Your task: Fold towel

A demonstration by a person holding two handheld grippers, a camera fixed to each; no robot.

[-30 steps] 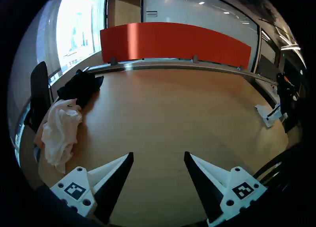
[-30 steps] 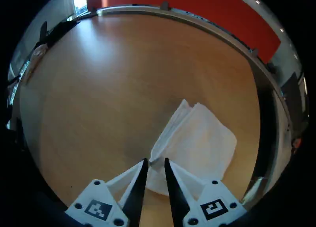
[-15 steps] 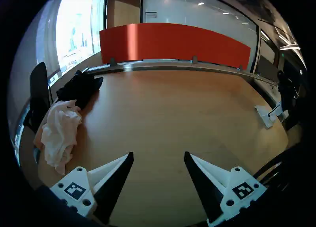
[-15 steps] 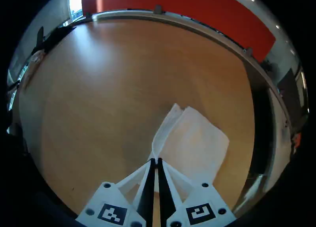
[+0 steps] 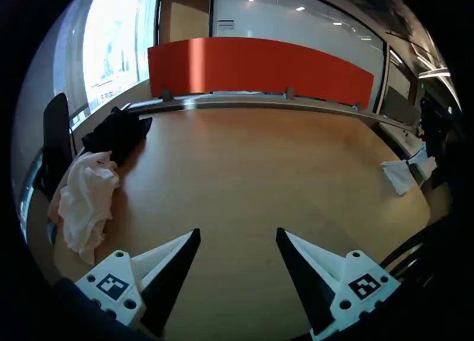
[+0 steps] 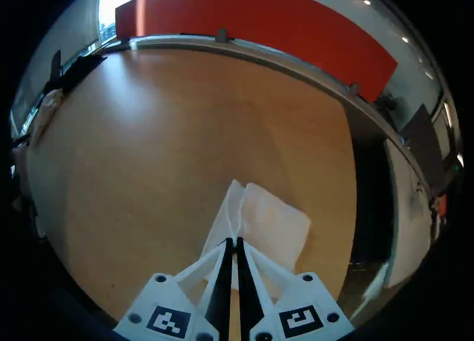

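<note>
chair (image 5: 54, 133): far left, at the table's edge.
white cloth heap (image 5: 83, 198): crumpled on the left side of the table, not part of this fold.
black garment (image 5: 115, 133): just behind the heap, touching it.
left claw (image 5: 237, 231): fingers spread wide, holding nothing, hovering over bare wood.
table (image 5: 249, 163): wide wooden top, with an orange screen (image 5: 260, 65) along its far edge.
towel (image 5: 400, 176): in the left gripper view it is a small white shape far to the right, well apart from the left claw and near the table's right edge.
right claw (image 6: 233, 241): fingers pressed together, pinching the towel's near edge between the tips.
which way the towel lies: straight ahead of the right claw; the layered edge runs directly away from the fingertips, and the body spreads ahead and to the right of them.
long axis: roughly in line with the right claw's fingers, with the far corner pointing at the screen.
lifted or resting: cannot tell from these views.
nearer claw: the right one, already on the cloth; the left would have to cross most of the table.
judgement: already folded into layers, so the task looks well along; the next move depends on the right claw's pinch holding.
</note>
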